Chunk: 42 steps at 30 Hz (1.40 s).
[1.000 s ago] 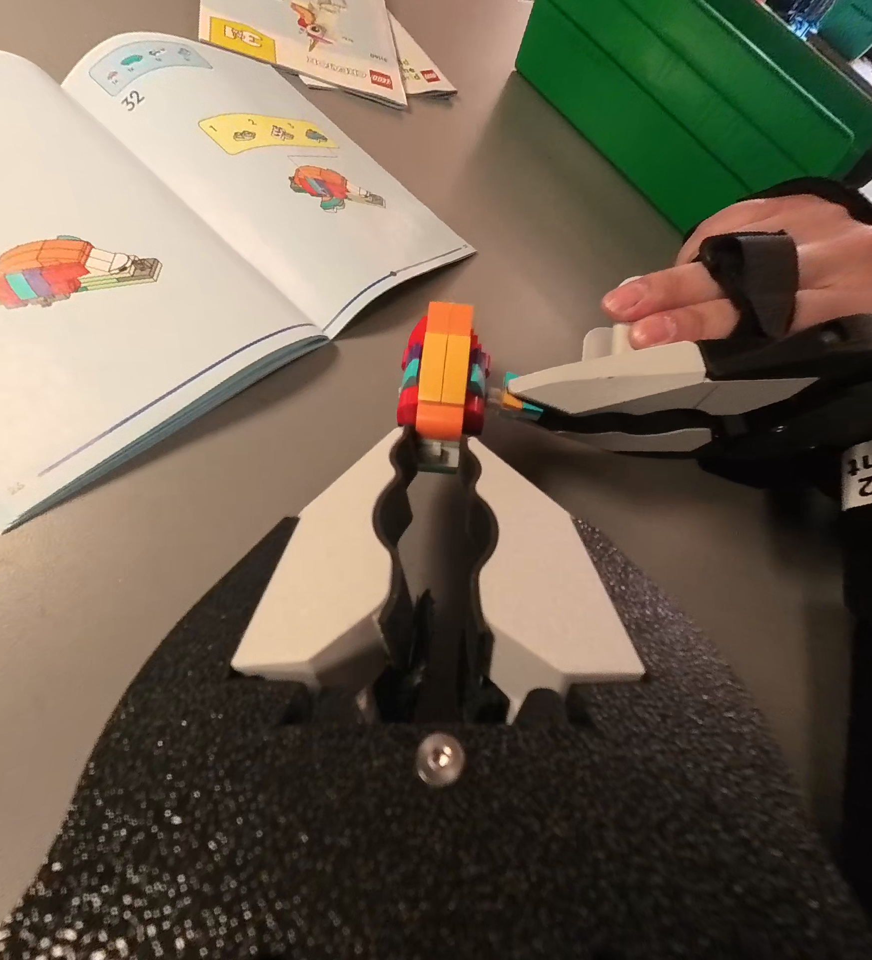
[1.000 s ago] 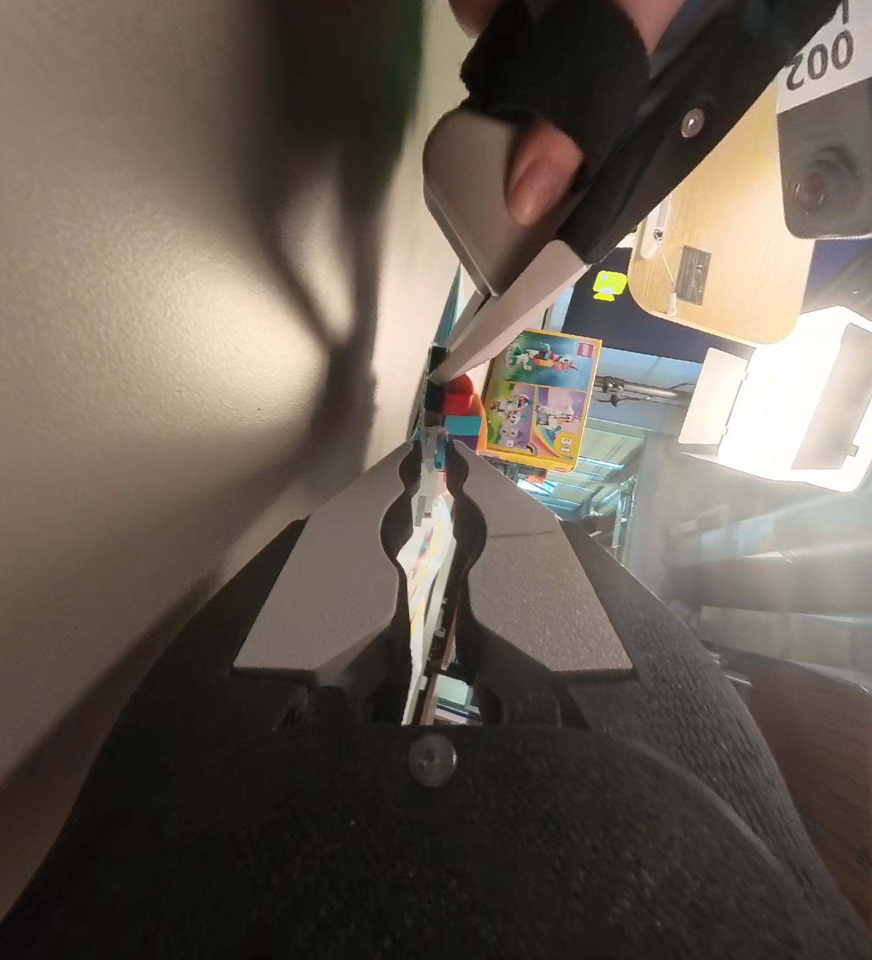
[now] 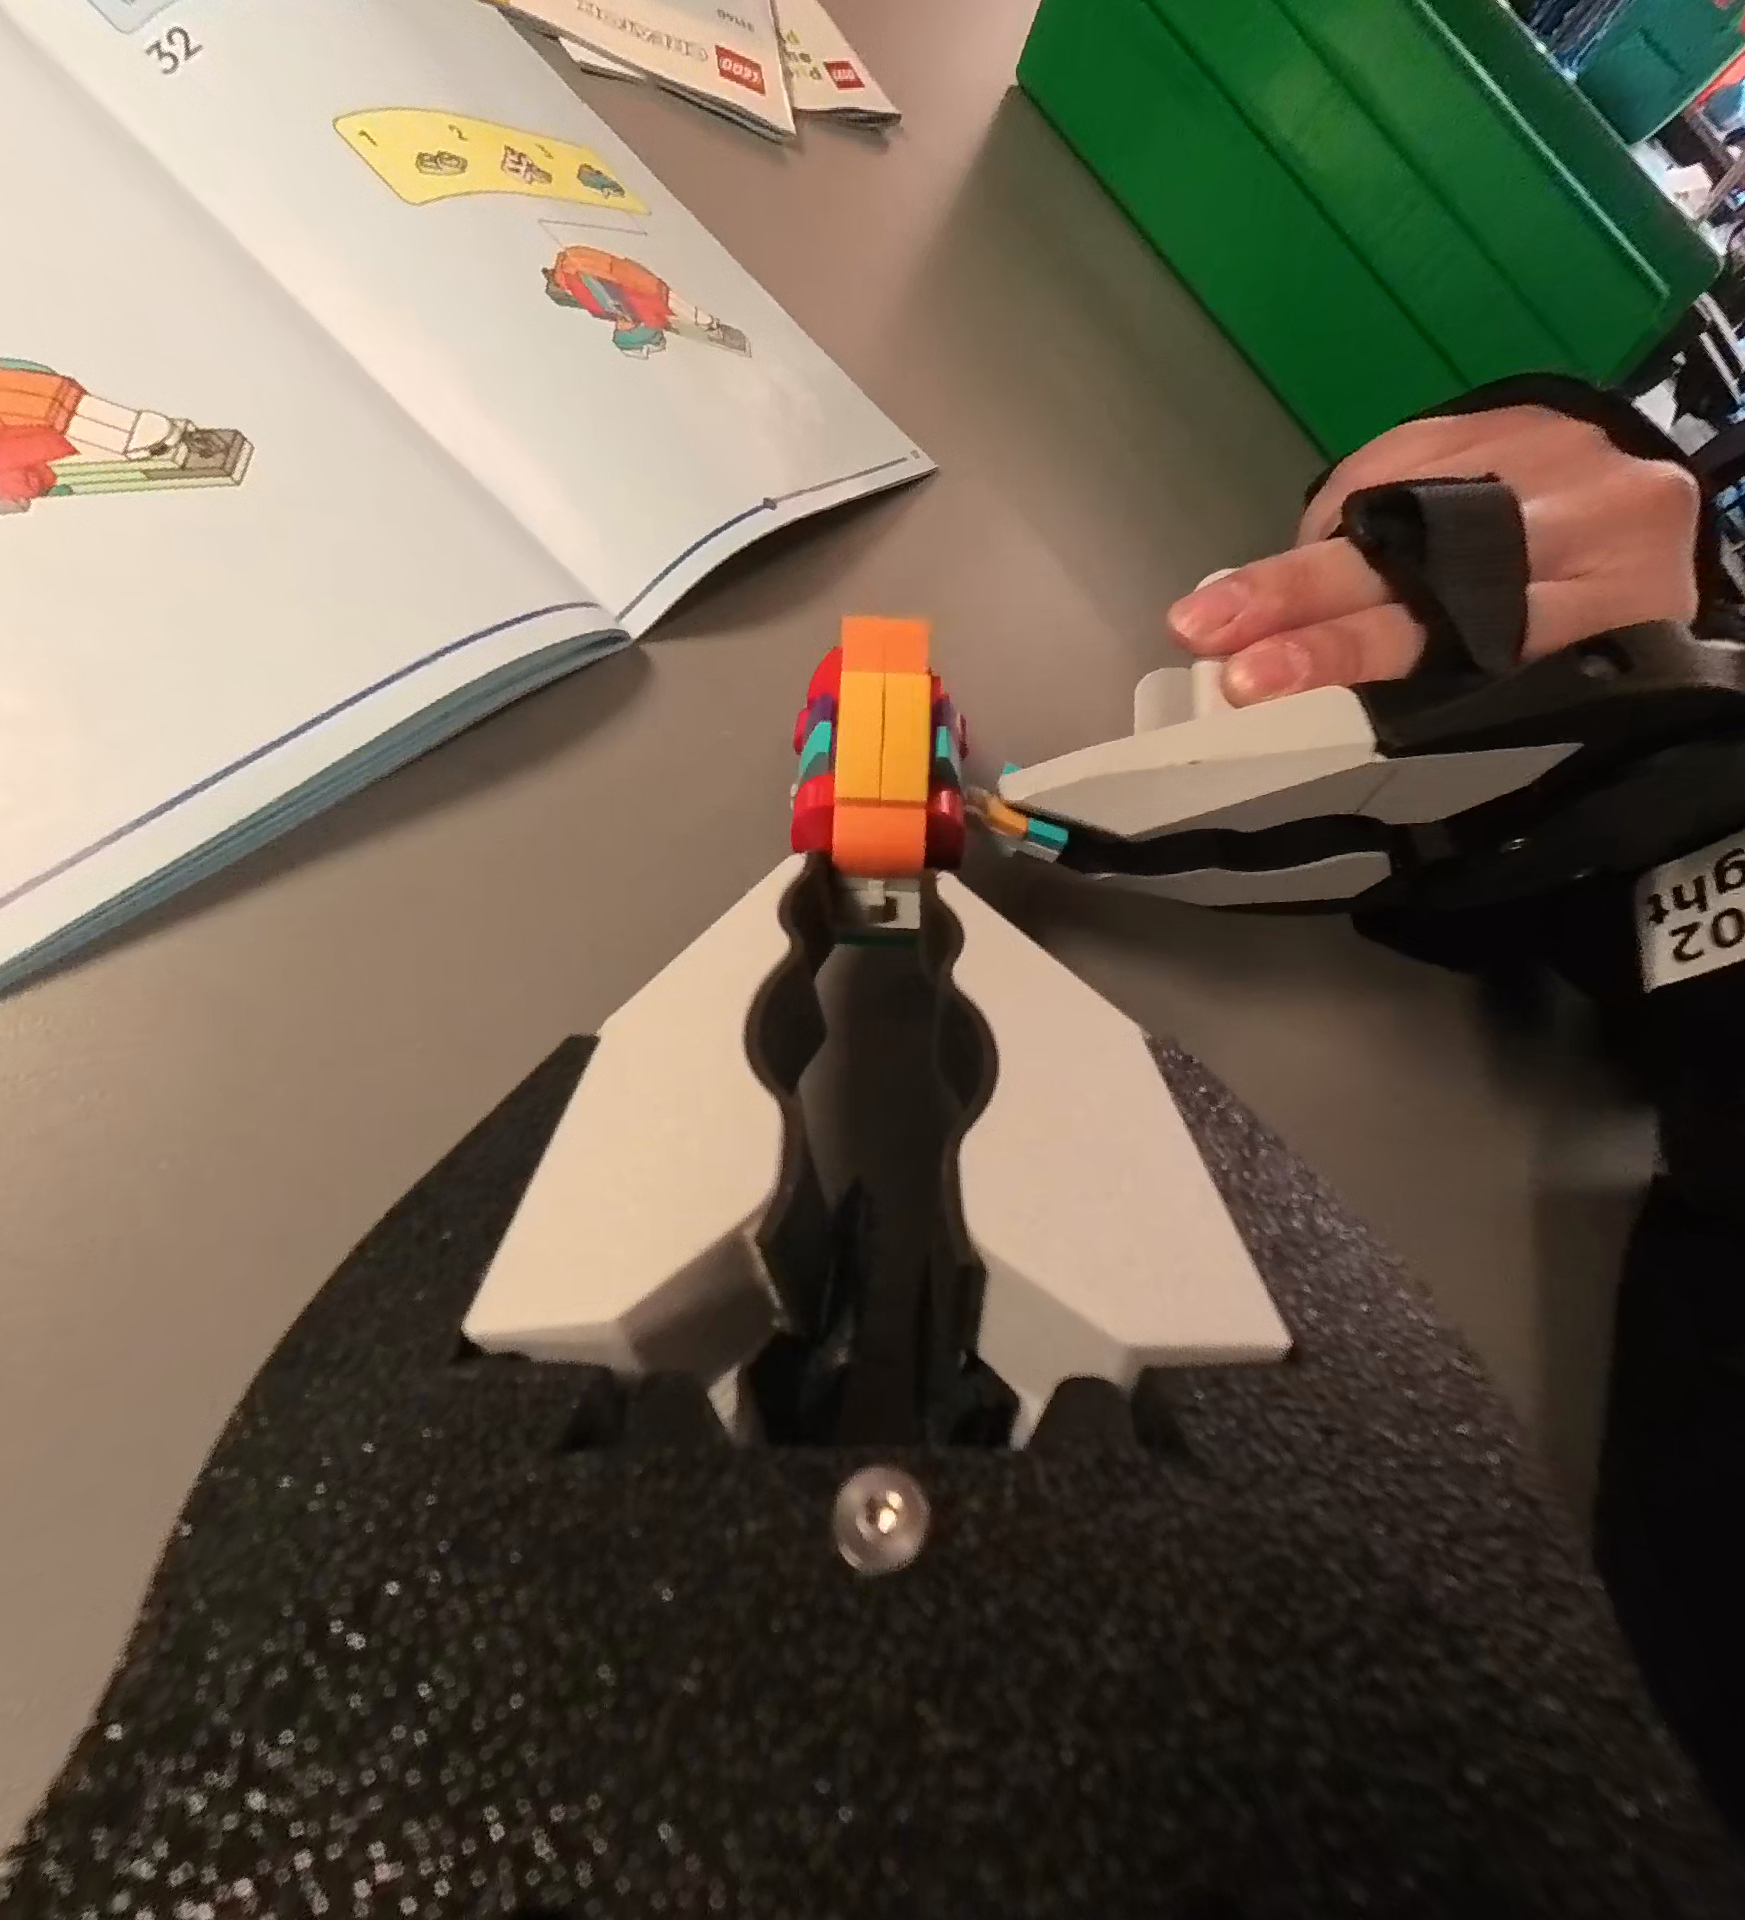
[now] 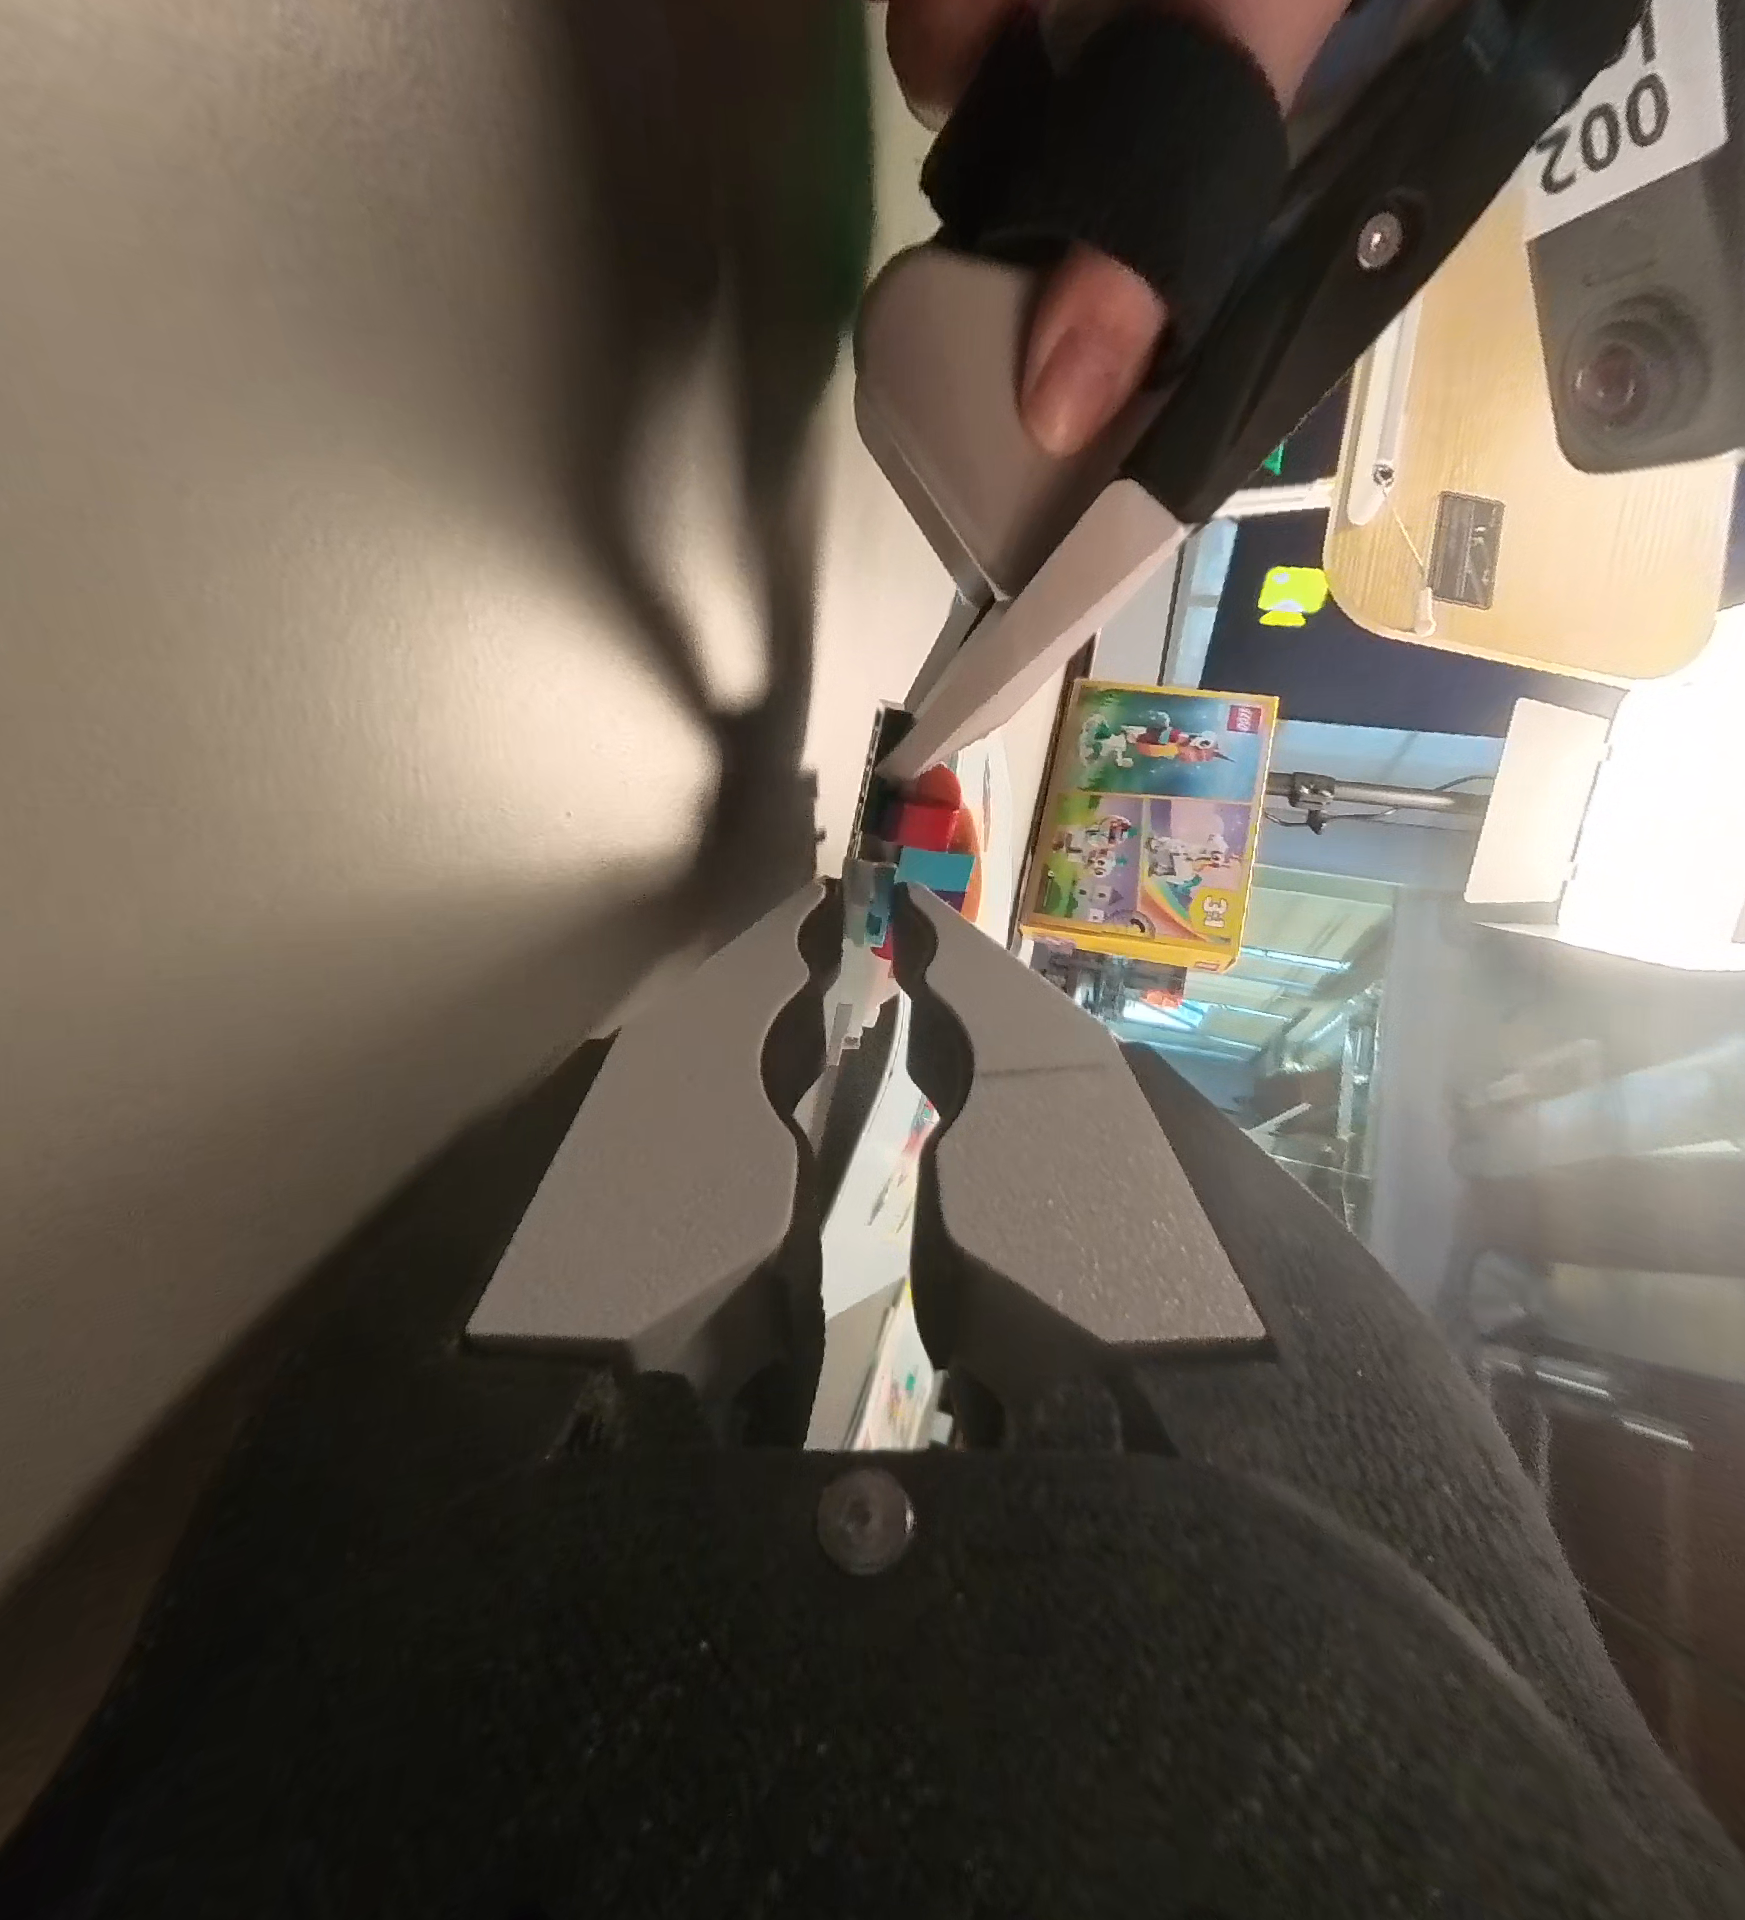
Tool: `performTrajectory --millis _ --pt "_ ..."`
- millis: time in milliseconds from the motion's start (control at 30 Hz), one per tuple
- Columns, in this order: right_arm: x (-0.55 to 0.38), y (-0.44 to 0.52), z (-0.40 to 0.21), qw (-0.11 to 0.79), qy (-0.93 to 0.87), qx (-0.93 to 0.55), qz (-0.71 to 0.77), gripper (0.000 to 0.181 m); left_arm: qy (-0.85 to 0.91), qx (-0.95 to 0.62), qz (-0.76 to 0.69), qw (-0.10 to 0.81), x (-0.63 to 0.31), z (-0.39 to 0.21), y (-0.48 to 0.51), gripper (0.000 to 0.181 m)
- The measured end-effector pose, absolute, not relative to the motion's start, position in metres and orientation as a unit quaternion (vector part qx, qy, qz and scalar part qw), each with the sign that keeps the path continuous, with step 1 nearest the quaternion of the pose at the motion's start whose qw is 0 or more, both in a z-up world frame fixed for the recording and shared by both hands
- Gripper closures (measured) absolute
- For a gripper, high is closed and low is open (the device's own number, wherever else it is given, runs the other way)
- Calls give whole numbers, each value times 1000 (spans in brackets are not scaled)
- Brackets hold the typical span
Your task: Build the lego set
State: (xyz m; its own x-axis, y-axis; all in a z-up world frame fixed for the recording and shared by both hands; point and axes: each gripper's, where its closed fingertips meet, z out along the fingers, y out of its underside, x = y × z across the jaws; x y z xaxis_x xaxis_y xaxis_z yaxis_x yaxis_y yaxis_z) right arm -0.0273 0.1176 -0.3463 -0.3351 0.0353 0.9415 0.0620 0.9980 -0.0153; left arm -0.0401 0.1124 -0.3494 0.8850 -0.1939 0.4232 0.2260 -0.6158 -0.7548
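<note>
Lego model point(image 3: 880, 764) between left gripper point(image 3: 876, 914) fingers point(image 3: 702, 1049)

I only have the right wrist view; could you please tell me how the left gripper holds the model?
Observer: The left gripper is shut on the lego model by a small grey piece at its base.
Operator: Thanks; what does the right gripper hold?
Observer: The right gripper pinches a small teal and orange piece right beside the model.
Operator: Is the manual nearby?
Observer: Yes, an open instruction booklet lies on the table beyond the model.
</note>
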Motion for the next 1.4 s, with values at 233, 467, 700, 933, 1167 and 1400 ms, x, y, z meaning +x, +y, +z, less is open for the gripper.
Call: performTrajectory --millis 233,467,700,933,1167,1400 --pt "-24 117 -346 574 -818 -40 23 174 -6 -862 -260 435 -38 -348 111 167" --pt "-23 119 -348 567 -820 -62 41 174 -6 -864 -260 431 -38 -350 111 167" --pt "-24 122 -348 569 -819 -67 41 174 -9 -863 -269 428 -37 -350 112 166" --pt "-24 127 -348 578 -813 -67 18 174 -12 -862 -273 428 -37 -350 111 166" --pt "-26 128 -347 579 -812 -66 -15 174 -28 -863 -259 434 -41 -350 113 167" --pt "-30 134 -345 570 -811 -114 -68 174 -37 -874 -178 450 -47 -349 116 167"
